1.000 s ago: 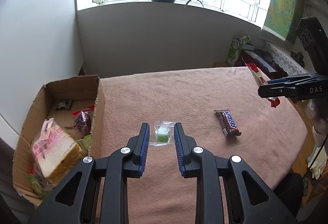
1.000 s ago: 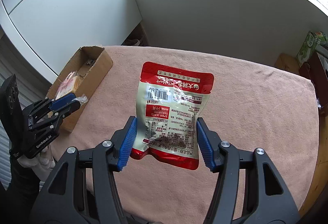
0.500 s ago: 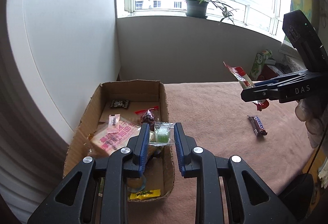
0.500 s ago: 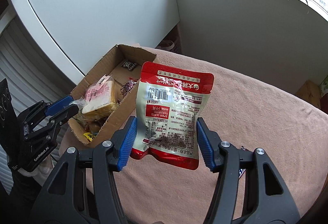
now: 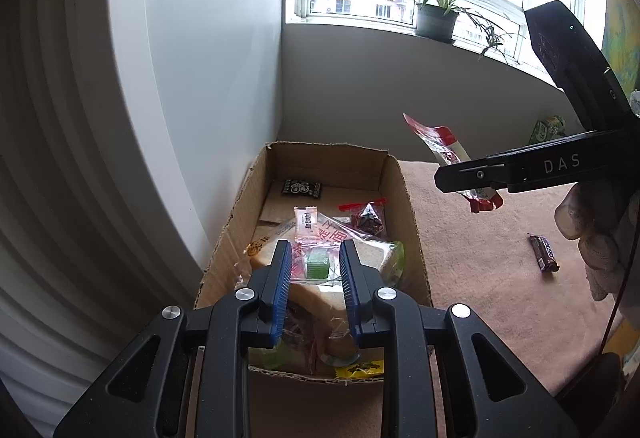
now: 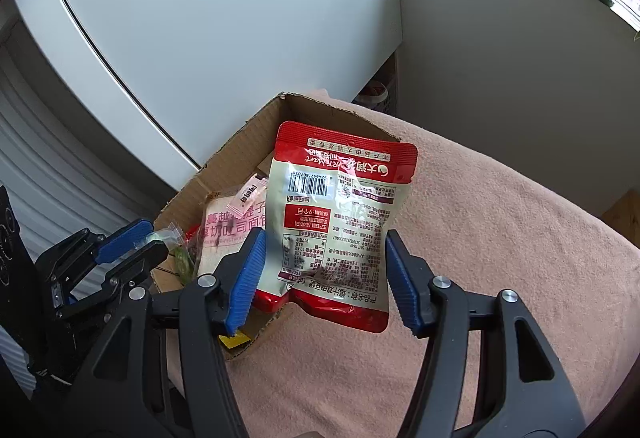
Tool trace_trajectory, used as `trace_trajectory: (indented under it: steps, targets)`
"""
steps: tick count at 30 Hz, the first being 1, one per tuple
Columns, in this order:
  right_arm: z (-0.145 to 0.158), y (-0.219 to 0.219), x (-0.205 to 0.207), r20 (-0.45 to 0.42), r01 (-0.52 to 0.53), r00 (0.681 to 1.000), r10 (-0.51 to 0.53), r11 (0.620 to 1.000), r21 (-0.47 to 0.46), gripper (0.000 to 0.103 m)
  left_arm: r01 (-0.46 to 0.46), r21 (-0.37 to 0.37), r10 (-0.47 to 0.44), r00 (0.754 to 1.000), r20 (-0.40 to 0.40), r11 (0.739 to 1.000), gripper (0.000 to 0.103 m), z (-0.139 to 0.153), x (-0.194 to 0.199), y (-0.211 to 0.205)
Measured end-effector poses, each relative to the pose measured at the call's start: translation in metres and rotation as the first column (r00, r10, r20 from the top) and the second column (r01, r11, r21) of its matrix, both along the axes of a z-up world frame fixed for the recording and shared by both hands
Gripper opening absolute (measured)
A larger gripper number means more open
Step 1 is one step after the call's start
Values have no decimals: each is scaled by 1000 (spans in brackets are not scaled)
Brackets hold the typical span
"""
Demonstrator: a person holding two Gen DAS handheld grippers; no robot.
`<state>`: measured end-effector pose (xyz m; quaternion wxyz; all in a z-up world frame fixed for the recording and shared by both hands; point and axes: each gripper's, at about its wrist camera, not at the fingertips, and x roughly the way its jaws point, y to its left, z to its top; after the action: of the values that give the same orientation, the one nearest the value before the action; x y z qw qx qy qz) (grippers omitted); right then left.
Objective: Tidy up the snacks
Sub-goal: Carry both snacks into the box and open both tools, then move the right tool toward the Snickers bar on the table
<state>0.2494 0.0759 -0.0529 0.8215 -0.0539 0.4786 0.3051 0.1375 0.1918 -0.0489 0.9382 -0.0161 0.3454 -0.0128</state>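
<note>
My left gripper (image 5: 315, 268) is shut on a small clear packet with a green candy (image 5: 317, 264) and holds it above the open cardboard box (image 5: 394, 173). The box holds a bag of sliced bread (image 5: 316, 234), a dark packet (image 5: 301, 188) and other small snacks. My right gripper (image 6: 326, 264) is shut on a red and white snack pouch (image 6: 340, 213), held up over the box's right edge. In the left wrist view the pouch (image 5: 440, 143) hangs from the right gripper (image 5: 480, 173) to the right of the box. The left gripper (image 6: 136, 246) shows at the left of the right wrist view.
A chocolate bar (image 5: 543, 252) lies on the pink table cover (image 5: 480, 262) right of the box. A white cabinet (image 5: 180, 77) stands close to the box's left side. A potted plant (image 5: 436, 17) sits on the window sill.
Both grippers have moved left from over the table to over the box, each still holding its snack. The chocolate bar has stayed on the table.
</note>
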Motion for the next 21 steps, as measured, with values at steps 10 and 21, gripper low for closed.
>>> trace_trajectory:
  steps: [10,21]
  targets:
    - [4,18,9,8,19,1000,-20,999,40,88,-19,-13,18,1000,-19,1000,28,-5,8,8]
    - [16,-34,-6,41,84,996,-85,996,29,89,-24,-12,24,1000,5,1000,59,0,-1,1]
